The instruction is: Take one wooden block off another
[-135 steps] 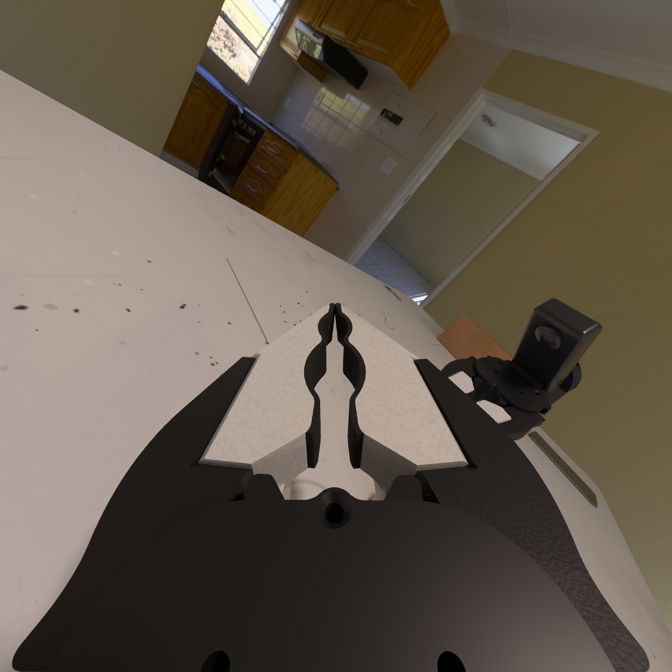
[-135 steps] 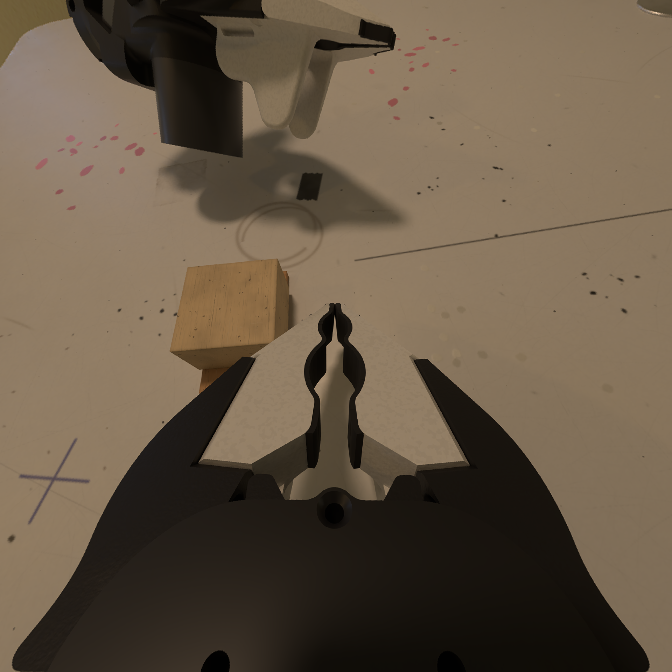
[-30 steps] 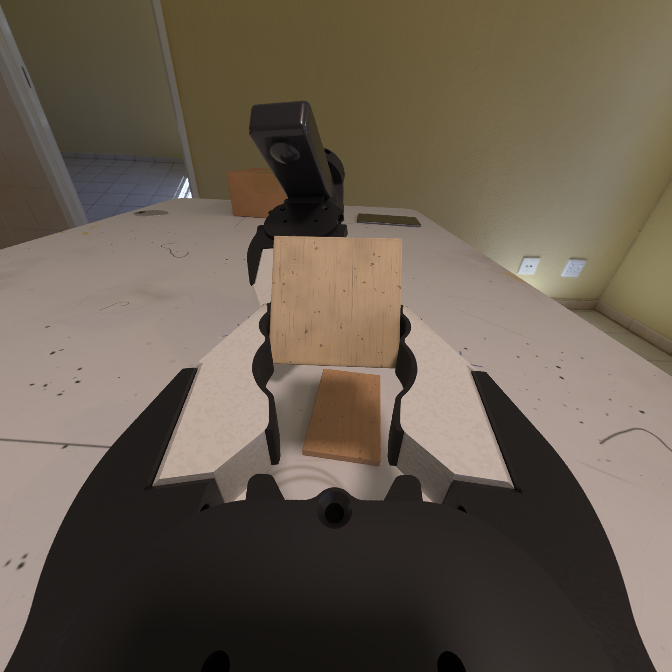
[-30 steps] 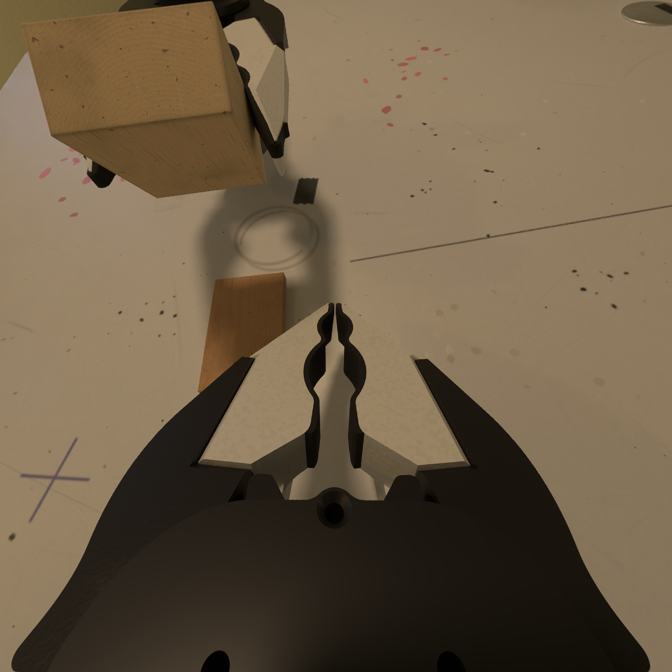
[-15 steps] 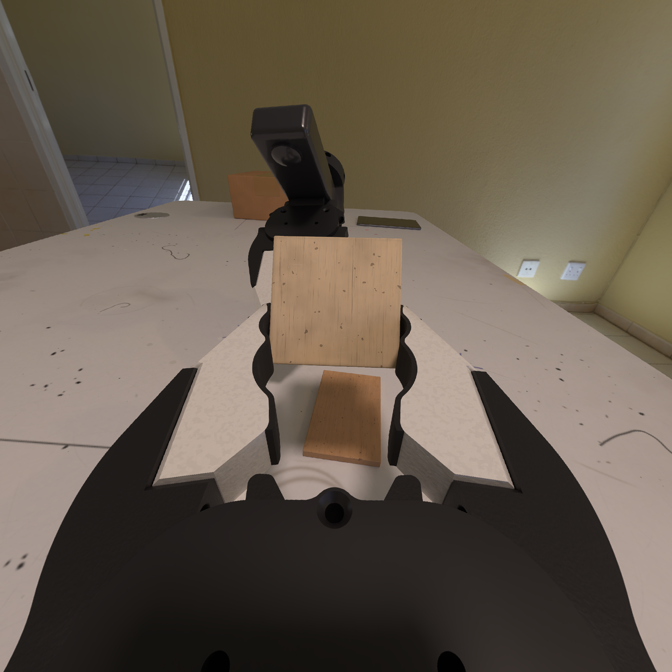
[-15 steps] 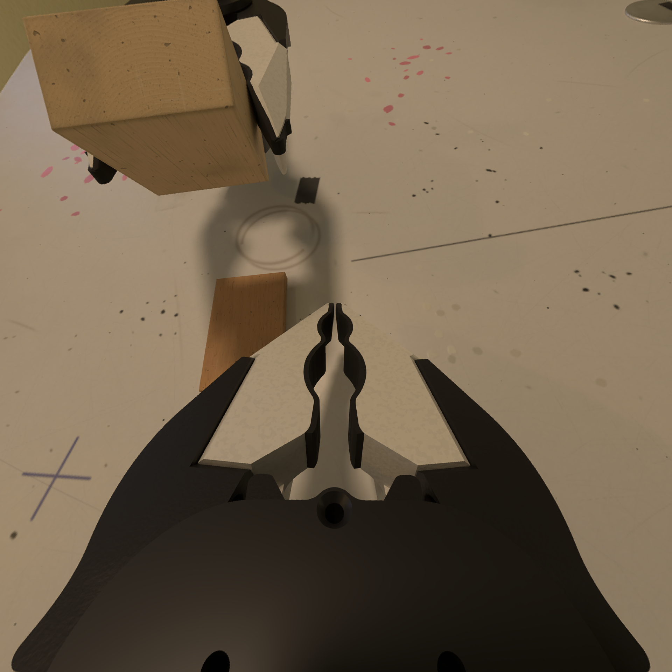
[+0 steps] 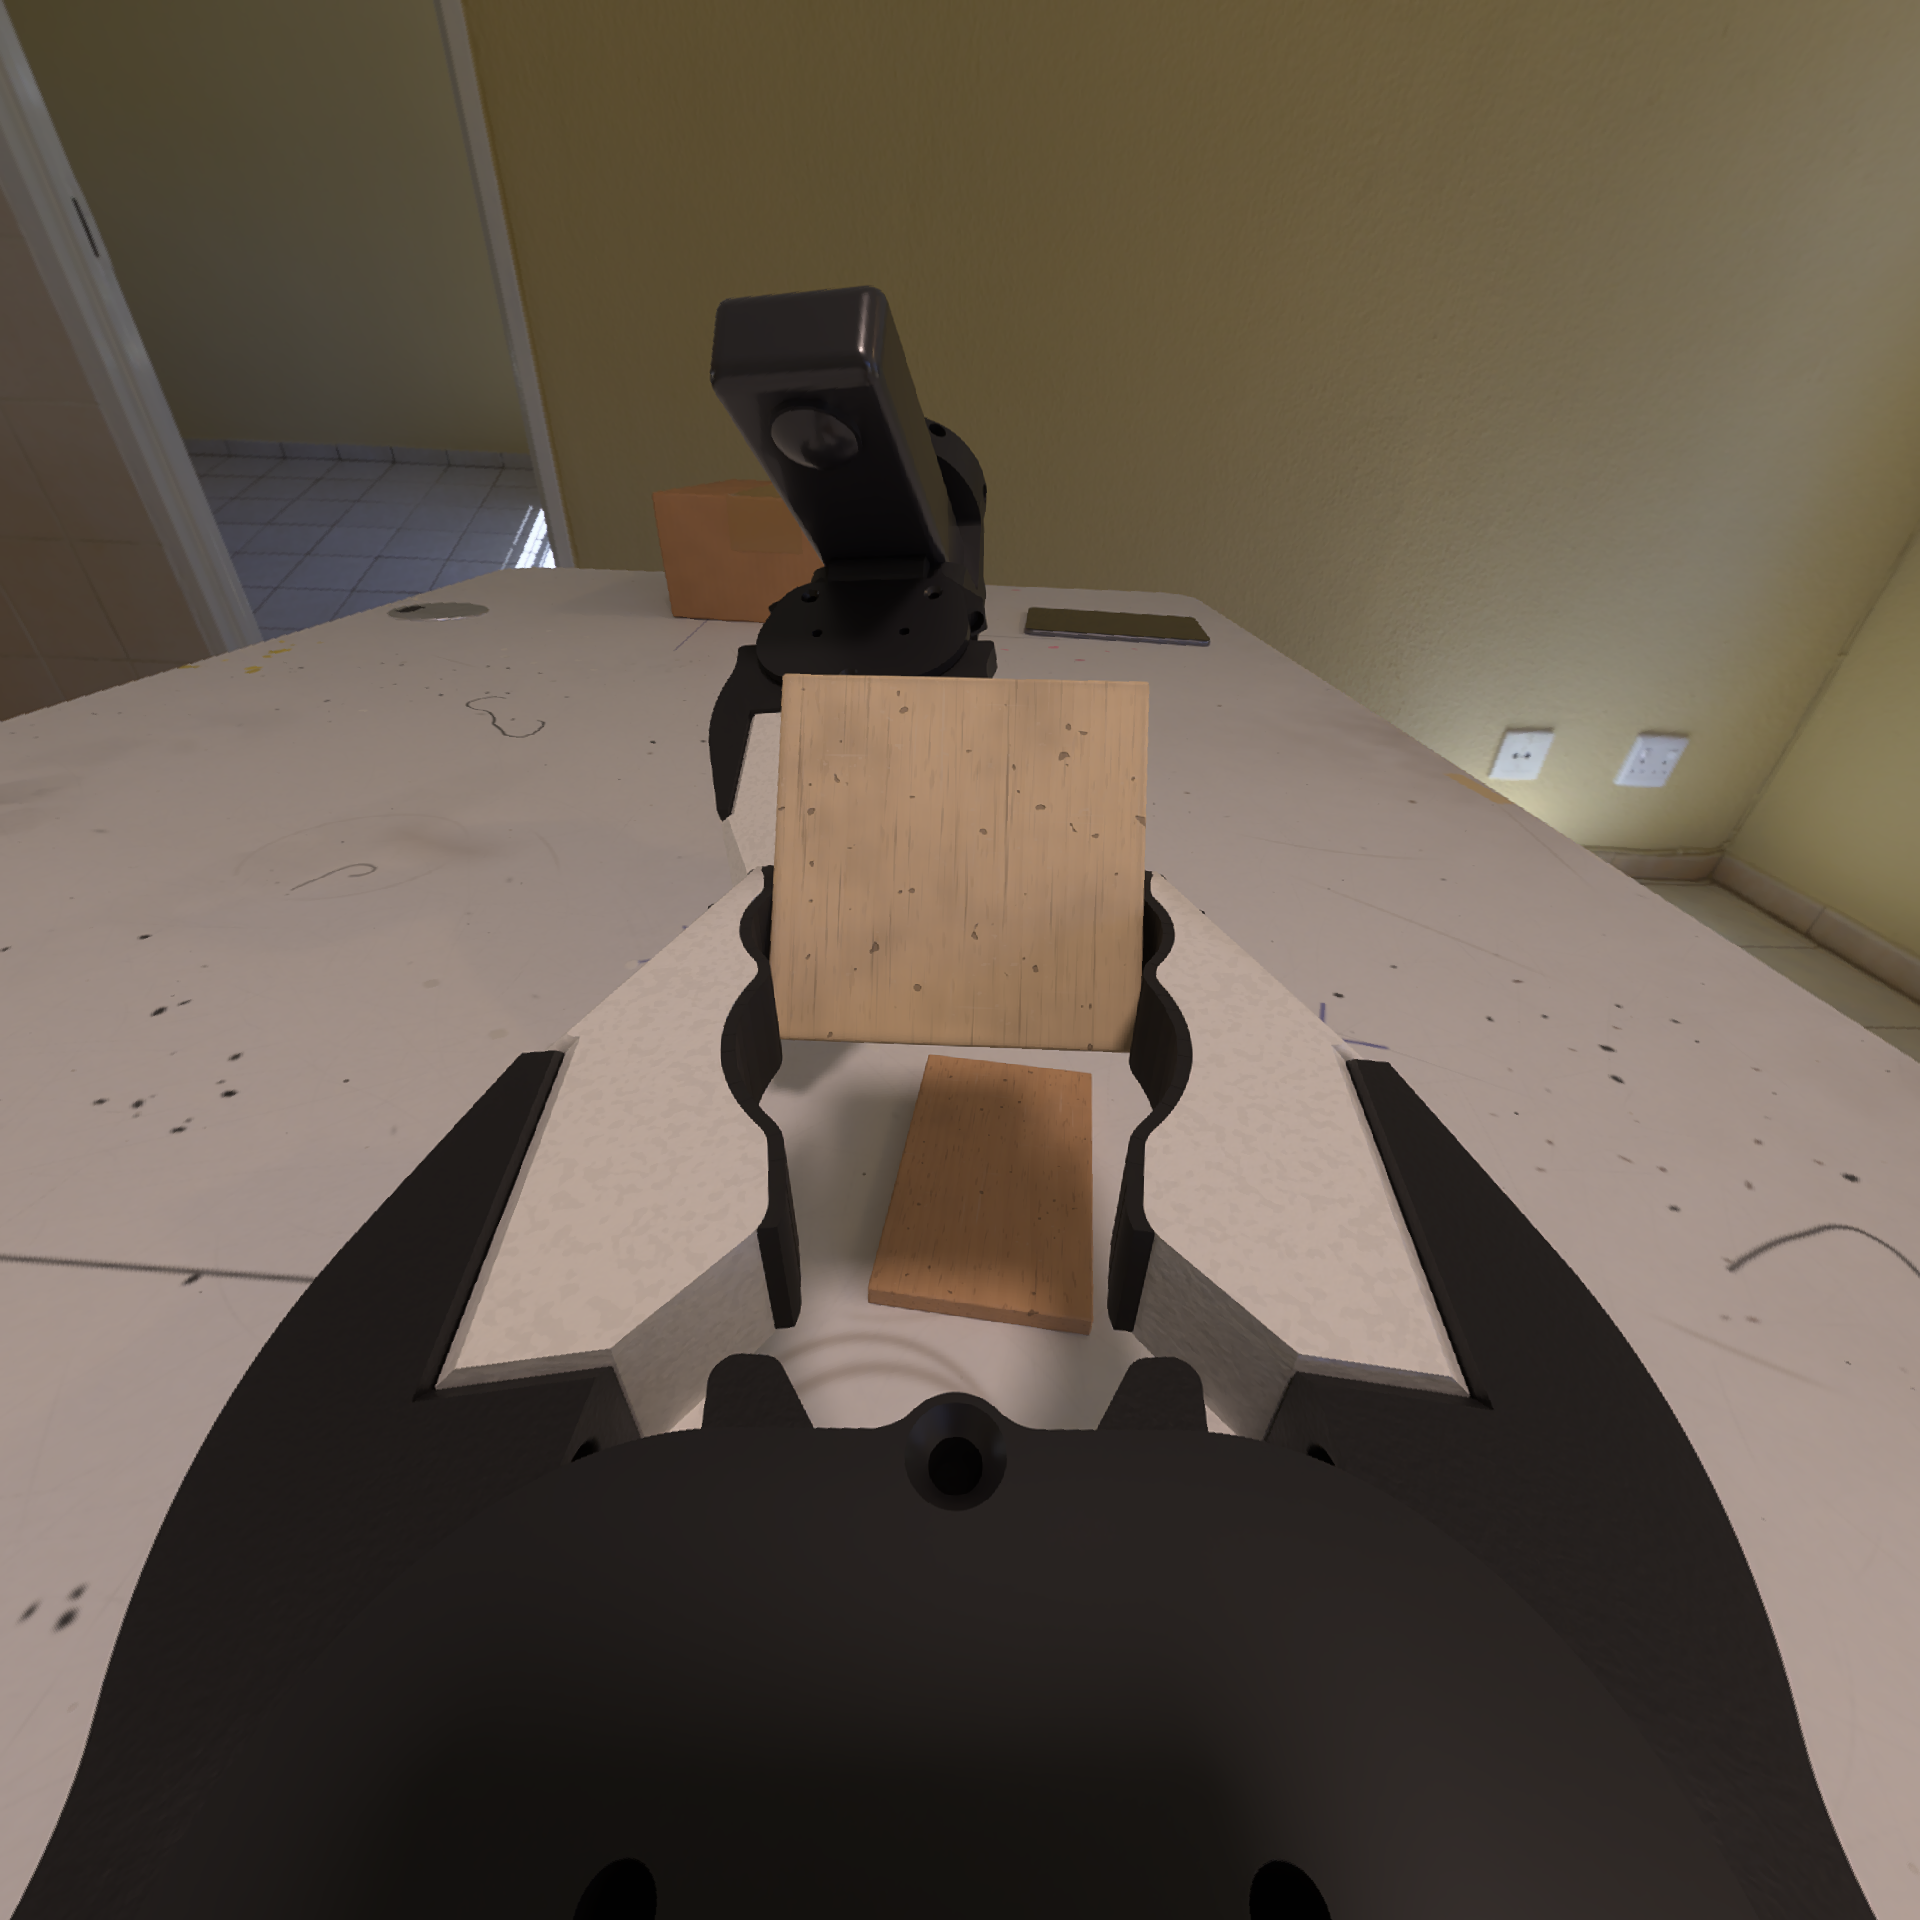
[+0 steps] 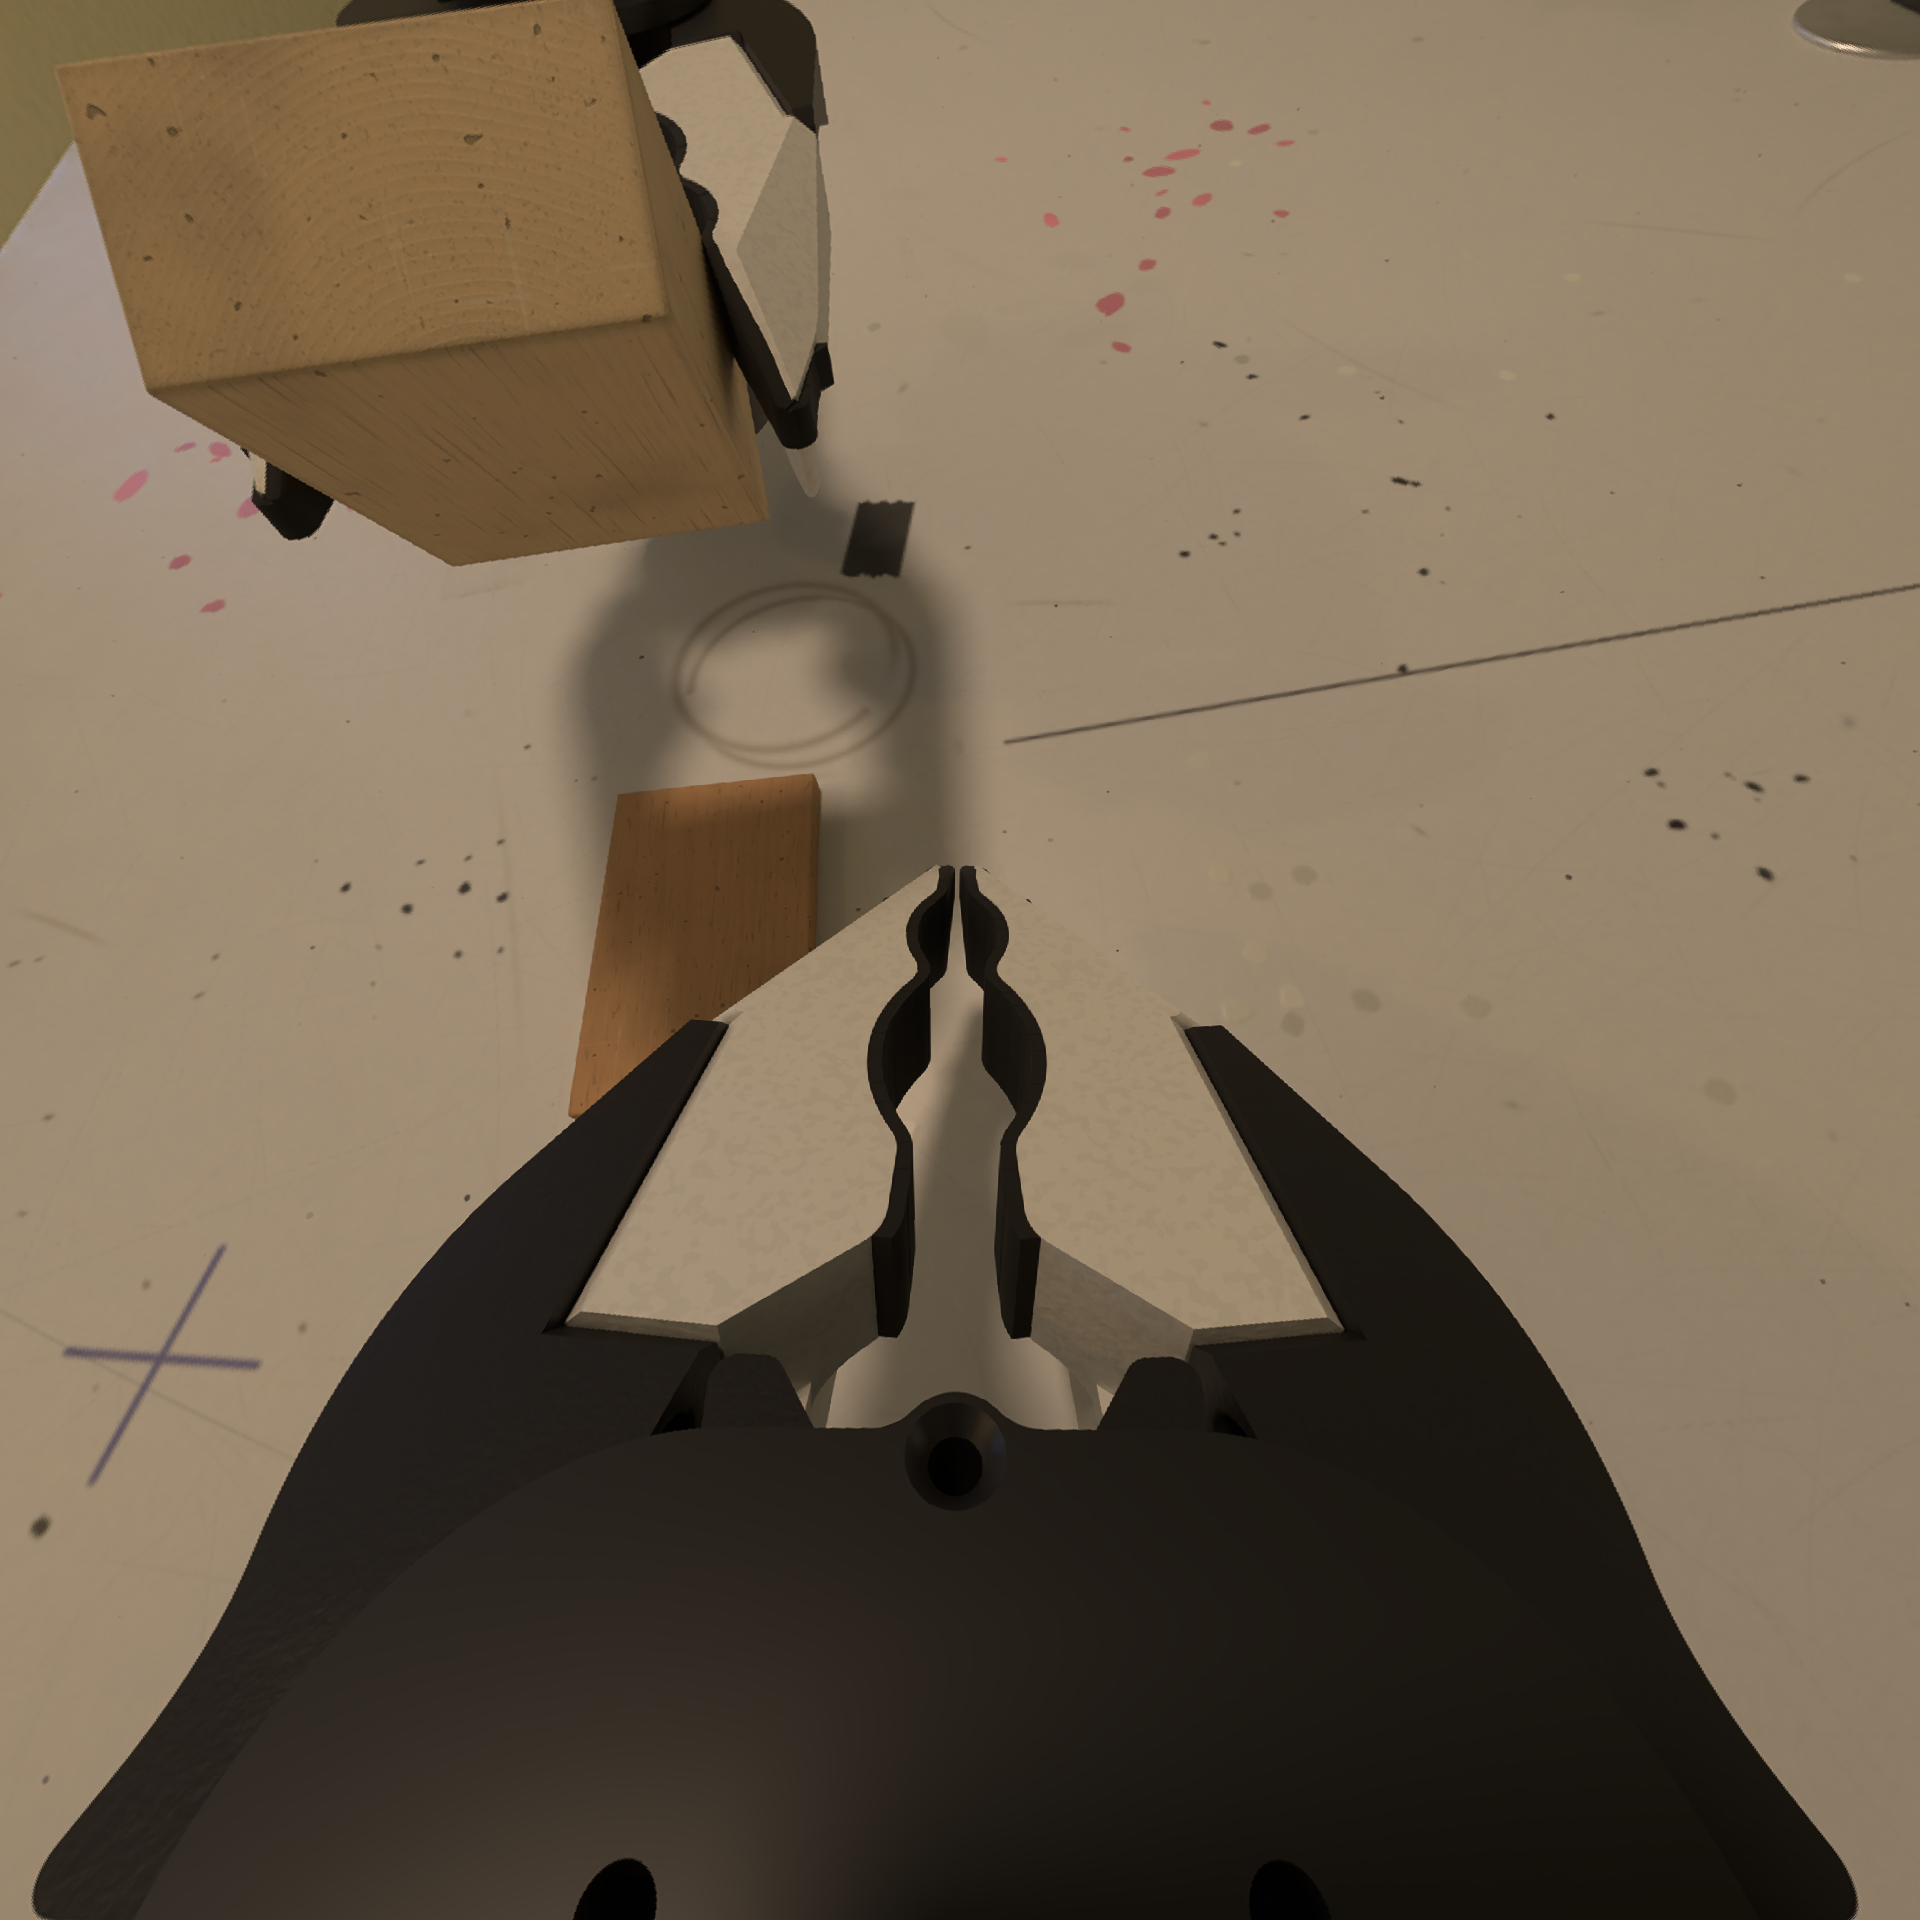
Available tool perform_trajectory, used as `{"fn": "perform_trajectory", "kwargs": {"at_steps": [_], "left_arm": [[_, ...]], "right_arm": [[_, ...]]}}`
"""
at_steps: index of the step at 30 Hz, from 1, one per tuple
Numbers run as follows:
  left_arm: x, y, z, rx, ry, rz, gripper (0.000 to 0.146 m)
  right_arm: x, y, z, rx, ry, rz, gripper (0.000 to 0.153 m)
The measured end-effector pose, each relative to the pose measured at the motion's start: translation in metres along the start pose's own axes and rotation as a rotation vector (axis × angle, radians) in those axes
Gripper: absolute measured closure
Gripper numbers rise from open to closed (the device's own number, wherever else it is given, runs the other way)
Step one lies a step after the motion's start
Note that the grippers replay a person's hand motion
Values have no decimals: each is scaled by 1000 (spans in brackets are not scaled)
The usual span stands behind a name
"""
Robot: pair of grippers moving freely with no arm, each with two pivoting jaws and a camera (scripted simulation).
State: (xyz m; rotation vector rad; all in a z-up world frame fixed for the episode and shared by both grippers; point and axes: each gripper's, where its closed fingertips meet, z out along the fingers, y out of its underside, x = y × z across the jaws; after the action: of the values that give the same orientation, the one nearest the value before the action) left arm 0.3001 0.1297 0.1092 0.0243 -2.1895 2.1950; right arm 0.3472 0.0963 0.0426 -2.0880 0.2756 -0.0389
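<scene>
My left gripper (image 7: 956, 883) is shut on a pale wooden cube (image 7: 961, 862) and holds it in the air, clear of the table. A flat brown wooden block (image 7: 987, 1195) lies on the table below and just behind the cube. In the right wrist view the cube (image 8: 395, 208) hangs at the upper left between the left gripper's fingers (image 8: 779, 218), and the flat block (image 8: 707, 914) lies just left of my right gripper (image 8: 956, 873). The right gripper is shut and empty, low over the table. It also shows beyond the cube in the left wrist view (image 7: 852, 582).
The white, paint-speckled table (image 7: 312, 831) ends at the right and far side. A cardboard box (image 7: 717, 551) and a dark flat slab (image 7: 1117, 627) sit at the far end. A round metal grommet (image 7: 431, 610) is set in the top. A black tape strip (image 8: 878, 538) lies past the flat block.
Since 4.5 s ago my left gripper has closed on the pale cube and lifted it off the flat block. Over the last second almost nothing has moved.
</scene>
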Motion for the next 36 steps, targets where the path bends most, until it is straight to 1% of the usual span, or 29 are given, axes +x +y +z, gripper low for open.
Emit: {"fn": "perform_trajectory", "kwargs": {"at_steps": [5,8,10,16,20,25,32,36], "left_arm": [[-1,1,1,-13,-11,17,79],[-2,5,3,-53,-39,71,79],[-3,8,6,-103,-73,151,79],[-5,17,17,-288,-190,468,79],[-8,23,20,-358,-235,588,79],[-10,23,20,-373,-252,619,79],[-12,38,19,-439,-229,567,79],[-13,37,19,-423,-232,552,79]], "right_arm": [[0,0,0,-1,0,-1,152],[0,0,0,-1,0,-2,152],[0,0,0,-1,0,-2,152],[0,0,0,-2,-1,-1,152],[0,0,0,-3,-1,-2,152],[0,0,0,-3,-1,-1,152],[0,0,0,-3,-2,-1,152],[0,0,0,-4,-2,-1,152]]}}
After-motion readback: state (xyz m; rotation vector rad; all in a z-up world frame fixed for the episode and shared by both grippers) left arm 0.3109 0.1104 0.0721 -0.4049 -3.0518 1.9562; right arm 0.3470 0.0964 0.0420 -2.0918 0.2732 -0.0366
